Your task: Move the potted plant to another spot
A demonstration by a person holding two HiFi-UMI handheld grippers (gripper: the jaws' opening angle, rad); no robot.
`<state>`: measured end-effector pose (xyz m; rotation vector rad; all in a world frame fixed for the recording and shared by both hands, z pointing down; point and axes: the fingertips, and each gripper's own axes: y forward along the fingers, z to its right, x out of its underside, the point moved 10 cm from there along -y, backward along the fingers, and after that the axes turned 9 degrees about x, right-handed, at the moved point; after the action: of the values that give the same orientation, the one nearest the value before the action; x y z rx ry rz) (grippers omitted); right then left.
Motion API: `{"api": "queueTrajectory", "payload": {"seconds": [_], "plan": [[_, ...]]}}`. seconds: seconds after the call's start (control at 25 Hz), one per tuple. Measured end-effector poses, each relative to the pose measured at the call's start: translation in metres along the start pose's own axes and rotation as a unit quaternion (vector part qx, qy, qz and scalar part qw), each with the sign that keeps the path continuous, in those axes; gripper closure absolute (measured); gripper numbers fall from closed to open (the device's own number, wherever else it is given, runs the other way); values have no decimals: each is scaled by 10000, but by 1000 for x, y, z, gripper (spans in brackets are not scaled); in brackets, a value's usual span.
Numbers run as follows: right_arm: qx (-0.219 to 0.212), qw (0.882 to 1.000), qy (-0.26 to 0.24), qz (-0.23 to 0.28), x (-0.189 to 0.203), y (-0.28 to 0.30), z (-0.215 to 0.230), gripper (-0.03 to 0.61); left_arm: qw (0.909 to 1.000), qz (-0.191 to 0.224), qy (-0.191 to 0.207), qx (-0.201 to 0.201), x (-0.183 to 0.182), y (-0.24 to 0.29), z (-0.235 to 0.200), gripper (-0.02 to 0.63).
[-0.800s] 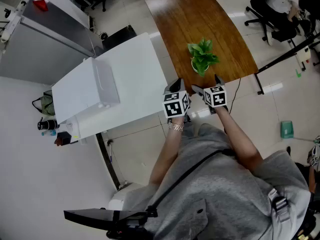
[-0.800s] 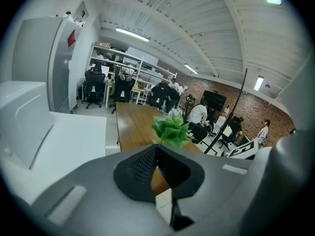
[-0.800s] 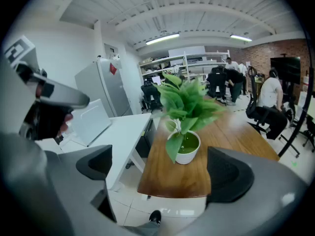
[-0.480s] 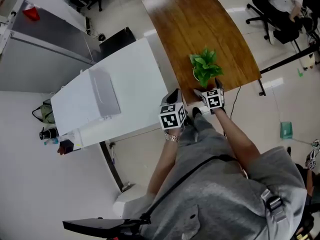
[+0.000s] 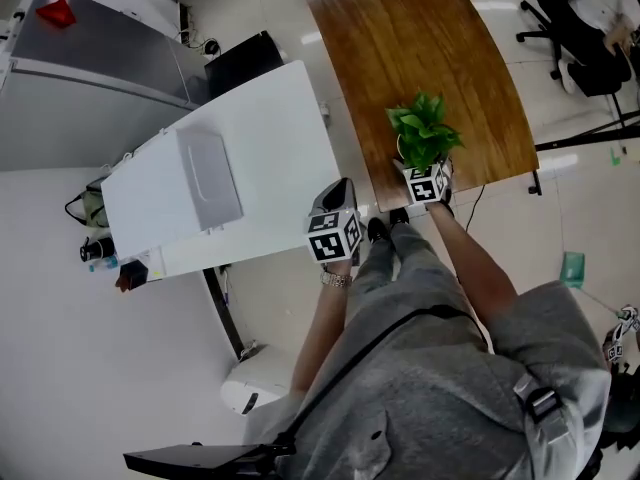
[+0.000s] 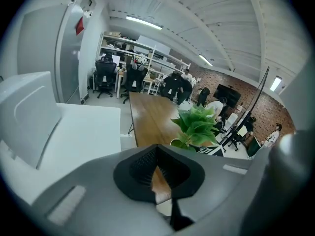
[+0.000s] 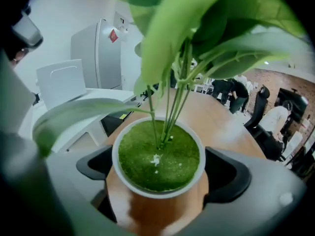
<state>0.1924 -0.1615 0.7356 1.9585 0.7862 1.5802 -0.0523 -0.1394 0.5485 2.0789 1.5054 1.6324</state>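
potted plant standing at the near edge of the wooden counter. right gripper at its 6 o'clock, fingers spread wide either side of the white pot. left gripper off at 7 o'clock, fingers closed on nothing.

- Potted plant: white-rimmed pot with a green surface, at centre; its stems rise to broad leaves at 12 o'clock.
- Right gripper: dark jaws spread wide, at 9 and 3 o'clock of the pot, just beside its rim.
- Wooden table: under the pot, running toward 1 o'clock.
- White table: at 10 o'clock.
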Motion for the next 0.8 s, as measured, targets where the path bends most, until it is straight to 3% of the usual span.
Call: {"api": "queueTrajectory", "payload": {"seconds": [0.32, 0.8], "plan": [[-170, 9997, -73, 163, 2, 3, 6, 58, 9999, 39, -118, -69, 1, 9, -4, 600], [-558, 9970, -193, 509, -12, -11, 2, 66, 9996, 195, -158, -150, -3, 6, -4, 600]]}}
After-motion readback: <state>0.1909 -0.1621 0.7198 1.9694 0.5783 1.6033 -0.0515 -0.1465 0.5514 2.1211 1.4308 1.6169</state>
